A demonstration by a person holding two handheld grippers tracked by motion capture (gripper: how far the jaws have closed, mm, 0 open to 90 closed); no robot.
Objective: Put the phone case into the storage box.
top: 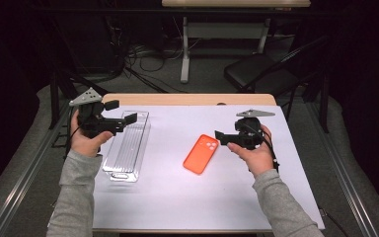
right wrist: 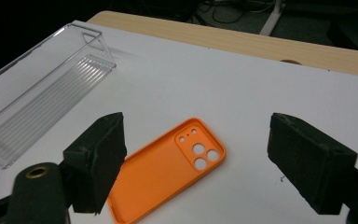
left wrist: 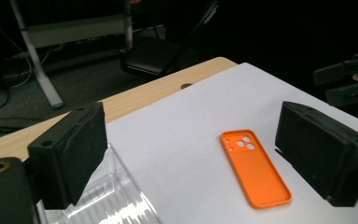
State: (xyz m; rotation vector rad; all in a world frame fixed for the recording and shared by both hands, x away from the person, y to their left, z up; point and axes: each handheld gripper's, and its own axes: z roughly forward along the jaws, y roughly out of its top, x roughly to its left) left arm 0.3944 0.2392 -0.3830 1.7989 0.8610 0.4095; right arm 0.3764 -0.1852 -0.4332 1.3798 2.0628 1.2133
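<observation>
White worktop [top: 187,197] is carrying an orange phone case [top: 201,153], lying well inside every edge; left tongs [top: 128,120] and right tongs [top: 220,137] are hovering spread beside it.

In the left gripper view the clear plastic tray [left wrist: 116,198] is cut off by the bottom edge and partly hidden behind the near jaw, so its length cannot be judged there. In the right gripper view the near end of the orange phone case [right wrist: 168,170] slips behind the left-hand jaw and runs to the bottom edge, and the tray's near end leaves the picture at the left edge. From the high view the case's camera holes are too small to count.
</observation>
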